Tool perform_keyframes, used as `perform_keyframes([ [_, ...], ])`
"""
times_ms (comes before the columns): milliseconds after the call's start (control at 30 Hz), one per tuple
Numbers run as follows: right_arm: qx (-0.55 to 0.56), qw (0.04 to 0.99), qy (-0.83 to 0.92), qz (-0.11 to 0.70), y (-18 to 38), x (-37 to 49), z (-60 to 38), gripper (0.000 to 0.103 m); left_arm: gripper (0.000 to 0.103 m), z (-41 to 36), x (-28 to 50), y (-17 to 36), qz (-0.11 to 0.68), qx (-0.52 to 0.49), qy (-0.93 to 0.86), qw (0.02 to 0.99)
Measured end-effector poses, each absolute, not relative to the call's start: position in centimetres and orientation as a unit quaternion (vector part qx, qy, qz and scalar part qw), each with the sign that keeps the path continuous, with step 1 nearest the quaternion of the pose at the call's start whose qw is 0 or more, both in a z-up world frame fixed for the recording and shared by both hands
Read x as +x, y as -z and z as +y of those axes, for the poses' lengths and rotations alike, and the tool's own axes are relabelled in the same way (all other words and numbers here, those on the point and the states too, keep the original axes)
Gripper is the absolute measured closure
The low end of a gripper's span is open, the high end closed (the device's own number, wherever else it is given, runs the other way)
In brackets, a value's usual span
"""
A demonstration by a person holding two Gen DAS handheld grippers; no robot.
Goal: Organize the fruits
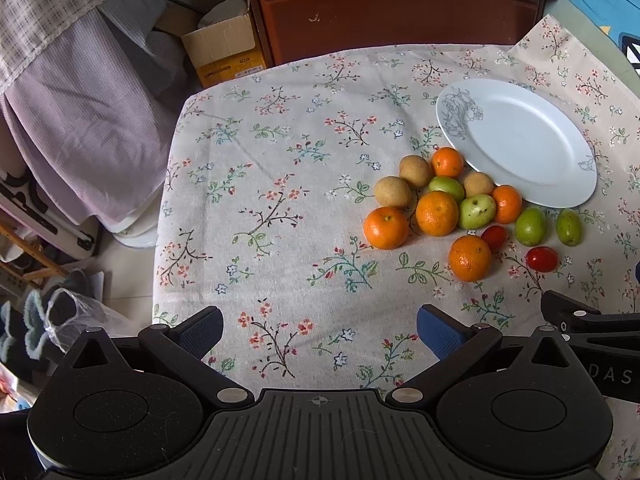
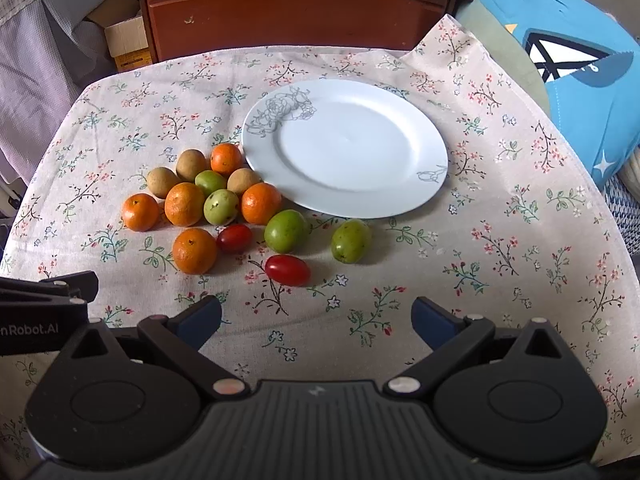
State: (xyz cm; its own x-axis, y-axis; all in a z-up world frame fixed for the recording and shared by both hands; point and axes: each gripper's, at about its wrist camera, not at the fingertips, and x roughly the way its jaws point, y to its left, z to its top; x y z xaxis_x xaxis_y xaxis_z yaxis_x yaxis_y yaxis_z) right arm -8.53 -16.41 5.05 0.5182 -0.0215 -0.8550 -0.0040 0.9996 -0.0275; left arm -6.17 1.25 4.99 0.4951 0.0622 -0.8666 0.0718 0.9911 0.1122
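- Lying ahead of both grippers, the fruits form a loose cluster on the desk, on a floral tablecloth (image 2: 500,216), just beside the near-left rim of a white plate (image 2: 420,140) that has nothing on it.
- In the right wrist view, the right gripper (image 2: 316,320) hovers over bare cloth with its jaws spread wide, holding nothing and touching nothing.
- A red cherry tomato (image 2: 287,269) lies nearest to it, just ahead and a little left of the midline between its fingers.
- A second cherry tomato (image 2: 234,238) sits farther back, between an orange (image 2: 194,251) and a green fruit (image 2: 285,231).
- Another green fruit (image 2: 350,241) lies apart to the right of these, near the plate's front rim.
- Behind them, more oranges, green fruits and brown round fruits (image 2: 191,163) crowd together, one orange (image 2: 261,203) lying right at the plate's rim.
- In the left wrist view, the left gripper (image 1: 320,330) is likewise wide open and empty over bare cloth, and the whole cluster lies ahead and to its right.
- The nearest orange (image 1: 469,258) is well apart from its right finger.
- Part of the right gripper's black body shows at the right edge of the left view.
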Motion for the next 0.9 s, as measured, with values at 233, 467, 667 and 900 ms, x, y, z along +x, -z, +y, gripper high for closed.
perform_keyframes([
  [233, -0.005, 0.877, -0.005, 0.481, -5.2, -8.8, -17.3, 0.005, 0.0, 1.0, -6.3, -5.0, 0.498, 0.053, 0.025, 0.865],
  [467, 0.017, 0.887, -0.034, 0.461, -5.2, -9.6, -19.3, 0.006, 0.0, 0.4, -6.4, -5.1, 0.491, 0.044, 0.053, 0.868],
  [667, 0.056, 0.896, -0.043, 0.439, -5.6, -10.2, -22.4, 0.012, 0.0, 0.6, -6.1, -5.1, 0.488, 0.031, 0.06, 0.87],
  [900, 0.099, 0.895, -0.053, 0.432, -4.8, -9.8, -23.6, 0.03, 0.0, 0.5, -5.8, -4.8, 0.474, 0.032, 0.055, 0.878],
])
